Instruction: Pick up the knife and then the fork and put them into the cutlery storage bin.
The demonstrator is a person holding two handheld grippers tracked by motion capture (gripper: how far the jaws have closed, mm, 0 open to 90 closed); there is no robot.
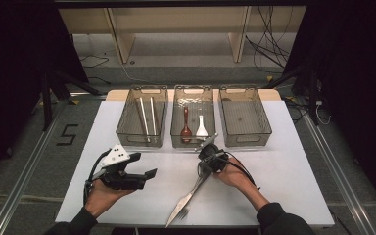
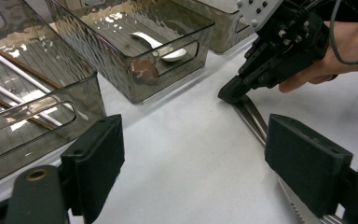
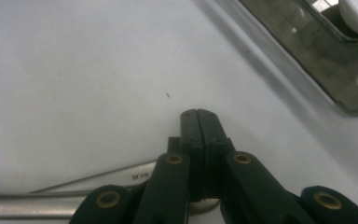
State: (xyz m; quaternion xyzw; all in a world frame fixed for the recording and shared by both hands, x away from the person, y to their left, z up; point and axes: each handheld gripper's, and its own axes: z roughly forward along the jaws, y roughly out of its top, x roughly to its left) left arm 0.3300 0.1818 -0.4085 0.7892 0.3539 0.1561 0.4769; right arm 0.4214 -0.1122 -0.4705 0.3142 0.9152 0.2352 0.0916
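The right gripper has its jaws pressed together on the handle end of a table knife, which lies on the white table beside a fork, just before the middle bin. The left gripper hovers nearby, jaws wide, gripping nothing.

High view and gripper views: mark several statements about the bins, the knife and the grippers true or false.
1. The right bin holds nothing. True.
2. The middle bin holds chopsticks. False: it holds a brown spoon and a white spoon; the chopsticks lie in the left bin.
3. The left gripper has its jaws open. True.
4. The right gripper has its jaws wide open. False: they are shut, its tip down at the knife.
5. The knife lies in a bin. False: it lies on the white table.
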